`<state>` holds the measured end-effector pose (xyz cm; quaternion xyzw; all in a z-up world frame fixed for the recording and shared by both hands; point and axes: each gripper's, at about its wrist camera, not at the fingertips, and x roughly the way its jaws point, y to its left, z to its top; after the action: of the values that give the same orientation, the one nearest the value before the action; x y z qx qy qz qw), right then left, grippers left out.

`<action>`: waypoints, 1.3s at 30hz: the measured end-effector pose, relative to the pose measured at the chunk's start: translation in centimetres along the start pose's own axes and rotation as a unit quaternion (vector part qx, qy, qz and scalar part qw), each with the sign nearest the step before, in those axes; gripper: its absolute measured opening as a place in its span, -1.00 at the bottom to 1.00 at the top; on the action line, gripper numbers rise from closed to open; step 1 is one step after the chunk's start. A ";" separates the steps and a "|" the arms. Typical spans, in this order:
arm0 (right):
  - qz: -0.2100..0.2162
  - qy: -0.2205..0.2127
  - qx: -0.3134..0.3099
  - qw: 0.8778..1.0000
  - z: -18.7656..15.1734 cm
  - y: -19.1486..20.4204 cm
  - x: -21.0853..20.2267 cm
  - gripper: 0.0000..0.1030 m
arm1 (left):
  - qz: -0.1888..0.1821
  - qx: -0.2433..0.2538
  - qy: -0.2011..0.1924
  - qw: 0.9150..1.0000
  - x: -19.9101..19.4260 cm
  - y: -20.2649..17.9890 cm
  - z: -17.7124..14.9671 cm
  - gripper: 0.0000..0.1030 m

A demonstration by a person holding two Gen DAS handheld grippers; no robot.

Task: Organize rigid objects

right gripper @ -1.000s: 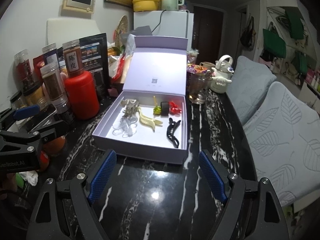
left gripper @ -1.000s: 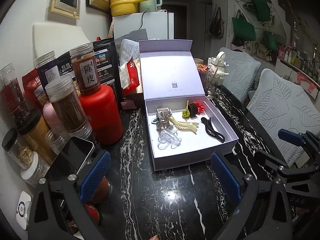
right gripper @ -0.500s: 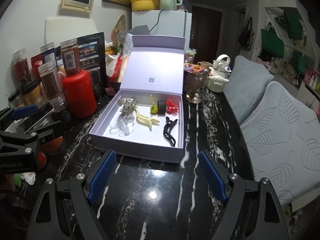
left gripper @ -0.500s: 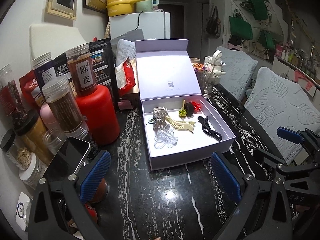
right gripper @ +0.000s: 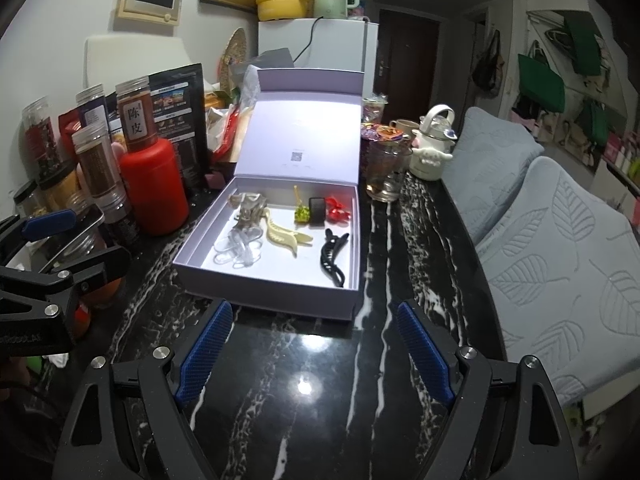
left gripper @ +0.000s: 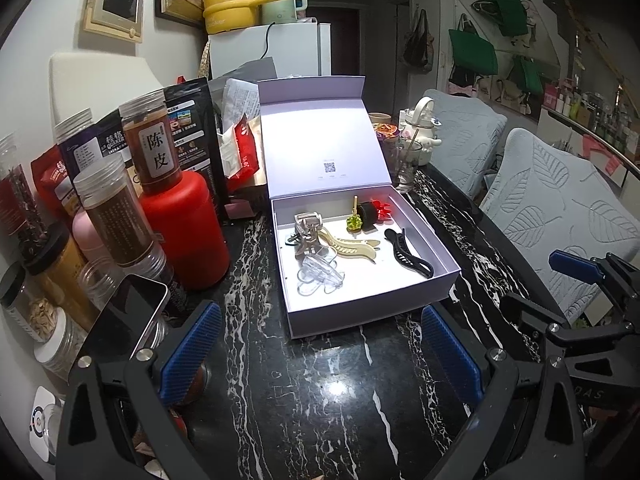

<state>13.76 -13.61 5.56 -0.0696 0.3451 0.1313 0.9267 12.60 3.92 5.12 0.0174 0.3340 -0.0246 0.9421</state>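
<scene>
A pale lilac box with its lid standing up sits on the black marble table. Inside lie a black claw clip, a cream clip, a clear clip, a metal clip, a green-and-yellow pin, a black band and a red bow. My left gripper and right gripper hover open in front of the box, both with nothing between the fingers.
Jars, a red bottle, snack bags and a phone crowd the table's left side. A glass and a white kettle stand behind the box on the right. Grey cushioned chairs line the right edge.
</scene>
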 end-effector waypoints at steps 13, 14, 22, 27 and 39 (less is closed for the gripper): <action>-0.008 0.002 0.001 1.000 -0.2 -0.3 0.0 0.69 | -0.006 0.005 0.008 1.000 0.5 -0.5 0.0 0.99; -0.007 0.002 0.001 1.000 -0.3 -0.4 0.0 0.70 | -0.005 0.007 0.009 1.000 0.5 -0.6 0.0 0.99; -0.010 0.004 0.002 1.000 -0.4 -0.6 0.1 0.70 | -0.007 0.010 0.013 1.000 0.6 -0.8 -0.1 0.99; -0.012 0.004 0.002 1.000 -0.4 -0.7 0.1 0.70 | -0.007 0.010 0.014 1.000 0.6 -0.8 -0.1 0.99; -0.013 0.006 0.001 1.000 -0.5 -0.8 0.2 0.70 | -0.008 0.010 0.018 1.000 0.8 -0.7 -0.4 0.99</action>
<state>13.83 -14.42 5.10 -0.0736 0.3501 0.1186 0.9262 12.90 3.17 4.33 0.0242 0.3510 -0.0348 0.9354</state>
